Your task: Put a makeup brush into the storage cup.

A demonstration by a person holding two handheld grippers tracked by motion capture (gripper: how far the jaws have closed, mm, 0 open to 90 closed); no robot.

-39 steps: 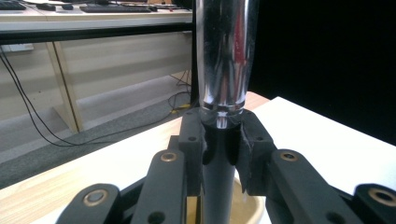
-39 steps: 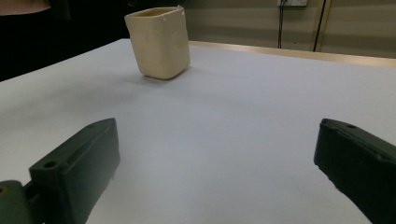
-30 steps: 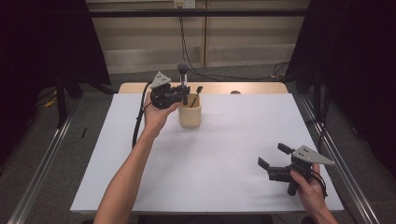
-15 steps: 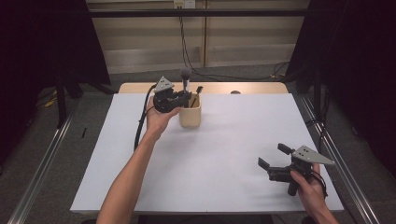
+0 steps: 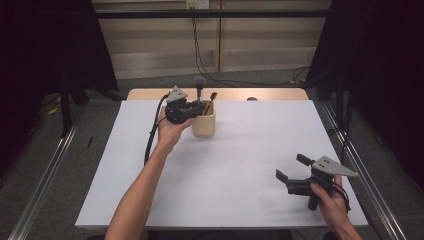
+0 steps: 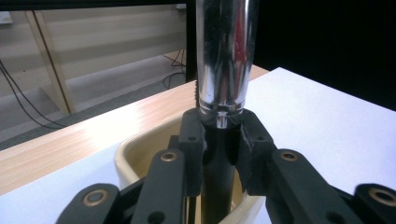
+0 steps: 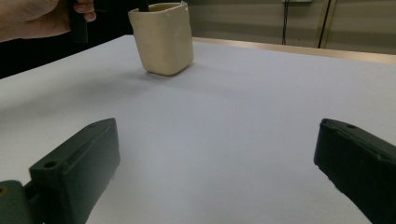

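White table (image 5: pixel 240 175) before wood-panelled wall (image 5: pixel 260 50), dark curtains (image 5: pixel 380 75) beside

A: In the left gripper view, the top edge is cutting off the upright chrome-and-black brush handle (image 6: pixel 224 70), and black fingers (image 6: pixel 194 140) are covering its lower part.

B: In the right gripper view, the upper edge is cropping the cream square-sided holder cup (image 7: pixel 162 37); its contents are staying hidden.
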